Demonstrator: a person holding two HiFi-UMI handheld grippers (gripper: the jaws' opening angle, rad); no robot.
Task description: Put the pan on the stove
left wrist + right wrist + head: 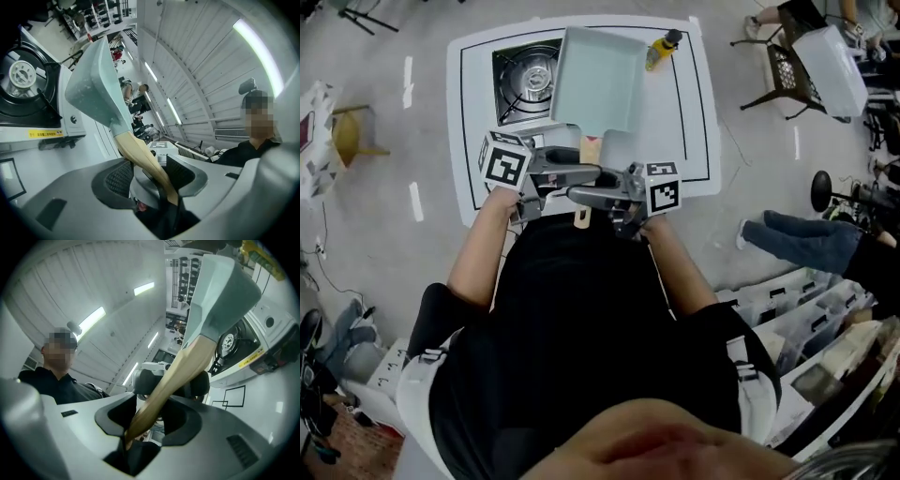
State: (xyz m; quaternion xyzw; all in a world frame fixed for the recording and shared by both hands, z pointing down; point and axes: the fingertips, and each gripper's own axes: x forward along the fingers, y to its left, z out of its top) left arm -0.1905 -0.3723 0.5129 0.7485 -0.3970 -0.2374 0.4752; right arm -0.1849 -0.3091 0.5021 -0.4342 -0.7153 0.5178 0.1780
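A pale teal rectangular pan [598, 80] with a wooden handle [590, 150] hangs over the white table, just right of the gas stove [525, 75], its left rim over the stove's edge. My left gripper [555, 178] and right gripper [607, 195] face each other at the table's near edge, both shut on that handle. In the left gripper view the handle [136, 152] runs between the pads of the left gripper [149, 171] up to the pan [93, 86], with the stove [23, 89] to the left. The right gripper view shows the right gripper [161, 413], the handle [183, 371], the pan [220, 291] and the stove [234, 345].
A yellow bottle [661, 49] lies at the table's [694, 122] far right corner, close to the pan. A person's legs [806, 239] and a black chair [787, 75] are to the right. Storage bins [806, 300] stand at lower right, and a wooden stool [347, 136] at left.
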